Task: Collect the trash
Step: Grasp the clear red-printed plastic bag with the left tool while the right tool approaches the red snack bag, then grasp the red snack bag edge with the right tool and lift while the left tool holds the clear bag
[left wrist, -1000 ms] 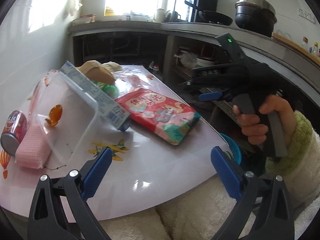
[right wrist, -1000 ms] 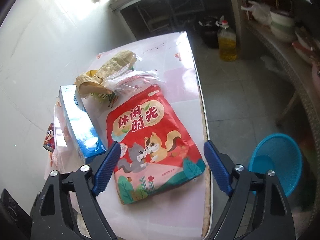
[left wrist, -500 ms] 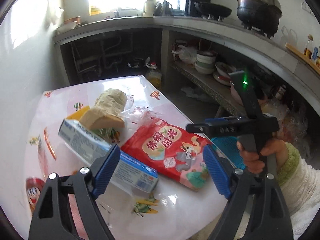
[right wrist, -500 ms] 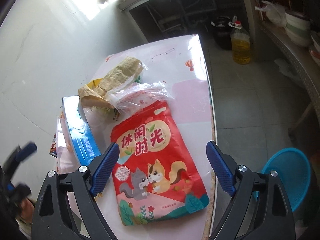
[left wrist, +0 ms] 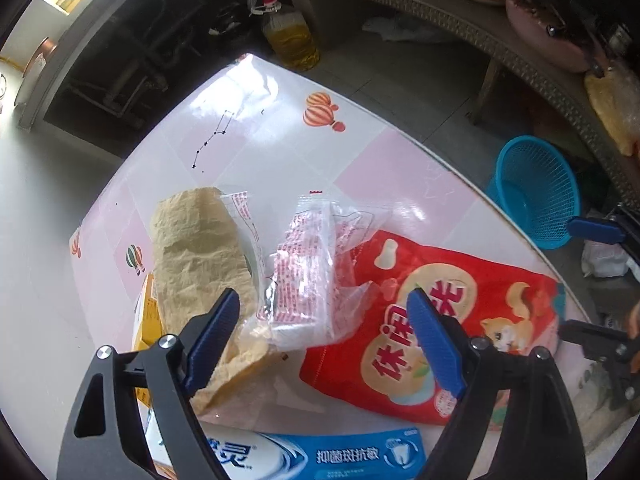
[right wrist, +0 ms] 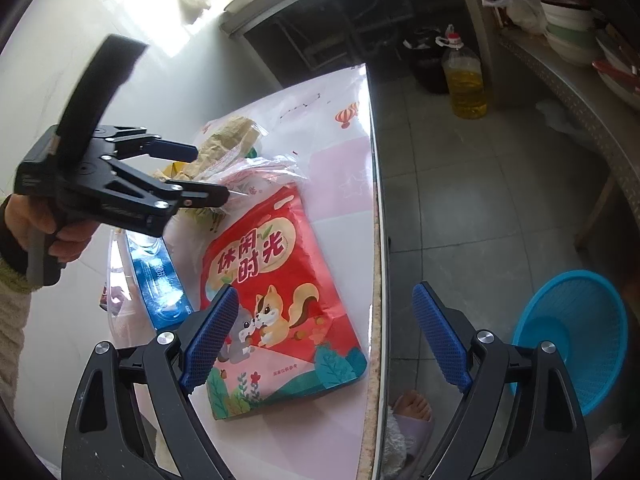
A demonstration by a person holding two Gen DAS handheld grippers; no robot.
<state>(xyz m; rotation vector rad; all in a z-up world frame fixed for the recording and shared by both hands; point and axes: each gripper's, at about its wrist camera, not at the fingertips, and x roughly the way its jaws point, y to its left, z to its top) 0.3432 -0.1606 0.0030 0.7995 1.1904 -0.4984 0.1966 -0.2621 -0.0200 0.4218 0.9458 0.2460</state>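
A red snack bag [left wrist: 432, 320] [right wrist: 276, 296] lies flat near the table's right edge. A crumpled clear plastic wrapper [left wrist: 312, 264] [right wrist: 256, 172] and a brown paper bag [left wrist: 200, 264] [right wrist: 224, 140] lie beyond it. My left gripper [left wrist: 324, 344] is open and empty, hovering just above the wrapper; it also shows in the right wrist view [right wrist: 208, 176]. My right gripper [right wrist: 324, 340] is open and empty above the near end of the snack bag. A blue mesh trash basket [right wrist: 572, 328] [left wrist: 536, 188] stands on the floor right of the table.
A blue toothpaste box [left wrist: 320, 456] [right wrist: 160, 284] lies left of the snack bag, a yellow box [left wrist: 146, 320] under the paper bag. The table [left wrist: 360, 152] has a round edge. An oil bottle [right wrist: 464, 76] stands on the floor; shelves with dishes [right wrist: 568, 24] run along the right.
My left gripper has swung forward and down over the clear wrapper and paper bag. My right gripper has stayed above the snack bag, drifting slightly back.
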